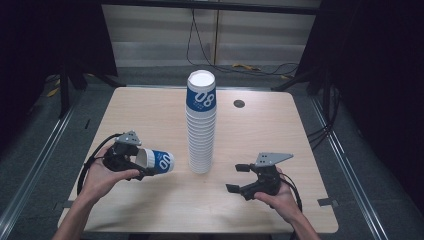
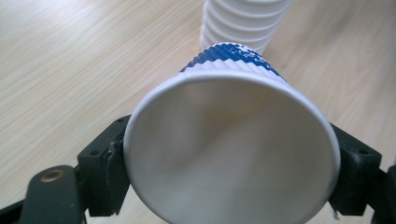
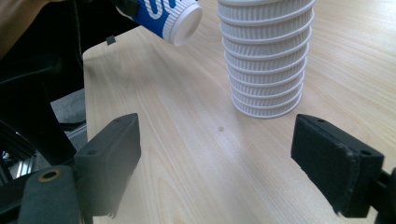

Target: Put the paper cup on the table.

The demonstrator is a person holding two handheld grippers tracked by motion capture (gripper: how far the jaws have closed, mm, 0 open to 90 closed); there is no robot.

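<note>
A tall stack of white ribbed paper cups (image 1: 201, 125) with a blue "08" cup on top stands mid-table; its lower part shows as the stack (image 3: 267, 60) and the stack (image 2: 243, 23). My left gripper (image 1: 142, 165) is shut on a single blue-and-white cup (image 1: 157, 161), held on its side with the bottom toward the stack. In the left gripper view the cup (image 2: 231, 149) has its open mouth facing the camera, pressed between both jaws. My right gripper (image 1: 239, 178) stands open right of the stack, and that gripper (image 3: 217, 168) has nothing between its jaws. The held cup (image 3: 170, 16) shows at the top.
The wooden table (image 1: 150, 115) has a small dark round hole (image 1: 239, 103) at the back right. Cables lie on the floor behind the table. Metal rails run along both sides of the table.
</note>
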